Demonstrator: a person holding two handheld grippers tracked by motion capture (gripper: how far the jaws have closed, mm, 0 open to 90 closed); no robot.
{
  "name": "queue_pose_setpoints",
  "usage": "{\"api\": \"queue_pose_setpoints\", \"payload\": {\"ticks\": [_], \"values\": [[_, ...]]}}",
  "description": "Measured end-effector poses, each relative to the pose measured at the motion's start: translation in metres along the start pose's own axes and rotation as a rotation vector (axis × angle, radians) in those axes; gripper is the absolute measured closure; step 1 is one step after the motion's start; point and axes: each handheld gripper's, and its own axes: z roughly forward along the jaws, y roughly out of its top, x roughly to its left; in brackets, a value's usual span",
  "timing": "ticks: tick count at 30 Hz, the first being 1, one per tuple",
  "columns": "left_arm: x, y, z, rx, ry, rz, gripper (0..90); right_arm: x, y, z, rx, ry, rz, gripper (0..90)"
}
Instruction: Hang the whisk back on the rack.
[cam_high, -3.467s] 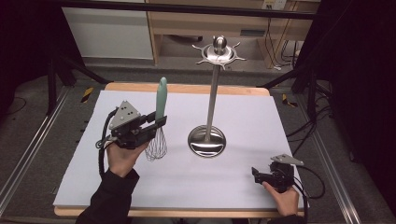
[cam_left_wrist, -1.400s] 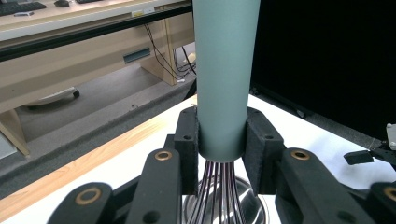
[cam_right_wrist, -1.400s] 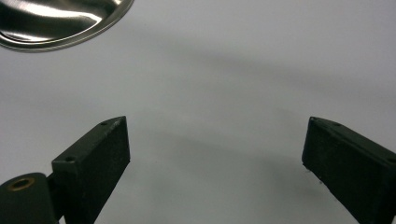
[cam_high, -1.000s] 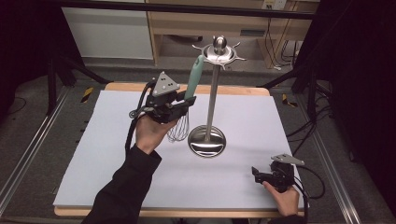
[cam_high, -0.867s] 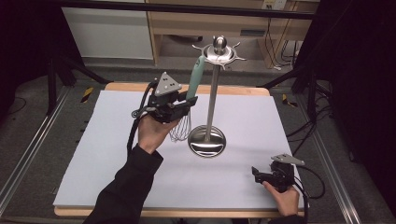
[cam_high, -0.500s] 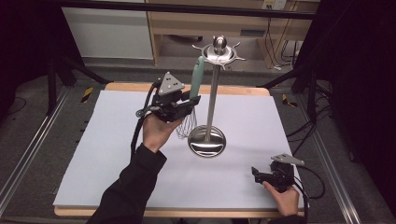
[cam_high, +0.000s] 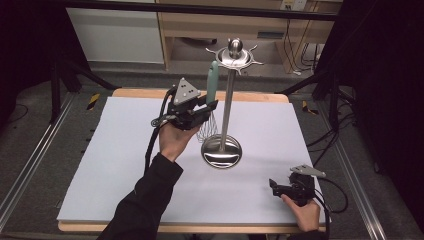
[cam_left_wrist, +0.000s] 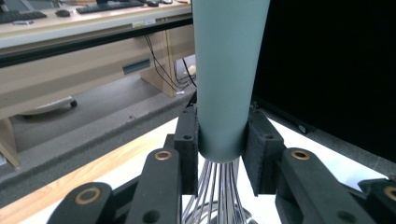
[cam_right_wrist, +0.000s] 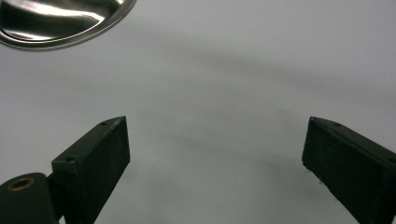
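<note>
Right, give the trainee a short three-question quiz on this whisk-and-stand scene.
1. True or false: the left tongs are shut on the whisk at the bottom of its green handle.
2. Which best describes the right tongs? A) open above the white mat, holding nothing B) shut on the stand's base C) gripping a spoon
3. Fill in: the whisk is held upright beside the metal ____, wires pointing down.

Key: 1 true; 2 A; 3 stand.
</note>
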Motion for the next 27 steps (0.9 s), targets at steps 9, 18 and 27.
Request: {"api": "queue_pose_setpoints", "payload": {"ticks": [9, 18, 27], "values": [[-0.001, -0.002, 0.005, -0.021, 0.007, -0.003, 68.1, 0.0, 0.0, 0.0, 0.004, -0.006, -0.002, 8.0], [0.0, -0.004, 0.004, -0.015, 0.008, 0.0, 62.6, 0.0, -0.001, 0.0, 0.001, 0.003, 0.003, 8.0], [0.005, -0.014, -0.011, -0.013, -0.013, -0.005, 45.4, -0.001, -0.002, -0.001, 0.004, -0.001, 0.0, 8.0]]}}
